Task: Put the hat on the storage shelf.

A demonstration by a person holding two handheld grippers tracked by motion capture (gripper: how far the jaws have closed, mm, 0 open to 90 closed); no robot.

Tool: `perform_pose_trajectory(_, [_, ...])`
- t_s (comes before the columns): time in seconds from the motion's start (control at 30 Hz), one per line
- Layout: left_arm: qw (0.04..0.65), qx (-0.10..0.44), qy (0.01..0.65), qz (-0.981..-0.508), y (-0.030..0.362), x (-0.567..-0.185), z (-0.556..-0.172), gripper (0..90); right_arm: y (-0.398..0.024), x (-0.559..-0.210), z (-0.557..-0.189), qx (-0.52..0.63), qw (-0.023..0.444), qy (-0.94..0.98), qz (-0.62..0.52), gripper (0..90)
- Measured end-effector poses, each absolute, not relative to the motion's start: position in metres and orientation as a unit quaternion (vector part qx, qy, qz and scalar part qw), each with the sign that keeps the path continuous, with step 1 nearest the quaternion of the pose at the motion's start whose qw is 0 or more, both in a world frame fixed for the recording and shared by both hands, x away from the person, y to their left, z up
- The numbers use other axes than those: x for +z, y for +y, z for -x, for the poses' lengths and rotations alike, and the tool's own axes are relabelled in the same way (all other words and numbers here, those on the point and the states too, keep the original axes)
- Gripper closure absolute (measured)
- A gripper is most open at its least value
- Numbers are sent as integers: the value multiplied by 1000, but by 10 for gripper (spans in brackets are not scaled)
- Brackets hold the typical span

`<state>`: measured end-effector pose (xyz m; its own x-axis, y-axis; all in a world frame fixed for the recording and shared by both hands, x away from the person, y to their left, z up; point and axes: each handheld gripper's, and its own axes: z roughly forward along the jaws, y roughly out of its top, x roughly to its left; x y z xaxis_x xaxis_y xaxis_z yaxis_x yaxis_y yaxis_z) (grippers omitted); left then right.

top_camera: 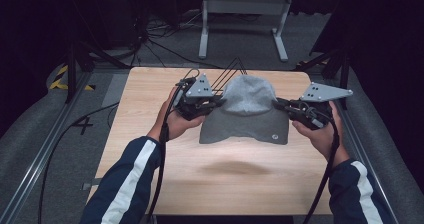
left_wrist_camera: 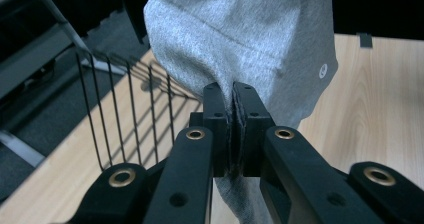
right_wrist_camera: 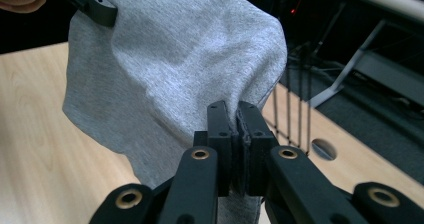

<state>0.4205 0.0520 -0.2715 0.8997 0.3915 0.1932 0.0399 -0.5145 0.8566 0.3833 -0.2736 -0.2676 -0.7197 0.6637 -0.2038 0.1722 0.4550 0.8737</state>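
Note:
A grey cloth garment (top_camera: 247, 111) with a small round white logo hangs in the air above the wooden table (top_camera: 150, 149), stretched between both grippers. My left gripper (top_camera: 219, 103) is shut on its left edge; in the left gripper view the jaws pinch the grey cloth (left_wrist_camera: 250, 44) at my left gripper (left_wrist_camera: 233, 91). My right gripper (top_camera: 278, 103) is shut on the right edge. In the right gripper view the grey cloth (right_wrist_camera: 175, 69) bulges up from my right gripper (right_wrist_camera: 236, 109), and the other gripper's jaw grips its far top corner.
A black wire rack (top_camera: 231, 71) stands at the table's far edge behind the garment; its bars (left_wrist_camera: 130, 114) rise to the left in the left gripper view. The garment's shadow (top_camera: 235, 167) lies on the table. A white metal stand (top_camera: 243, 14) stands on the floor beyond.

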Motion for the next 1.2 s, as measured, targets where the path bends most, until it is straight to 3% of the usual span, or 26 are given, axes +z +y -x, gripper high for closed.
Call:
perform_pose_trajectory(0.63, [505,221,137,-823,45,-200,-463,859,-277,-192,-425,462,322,780,-273,862])
perform_pose_trajectory(1.2, [504,235,173,-813,40,-183,-506,858,-267,-177,-471,464,341,765,-287,863])
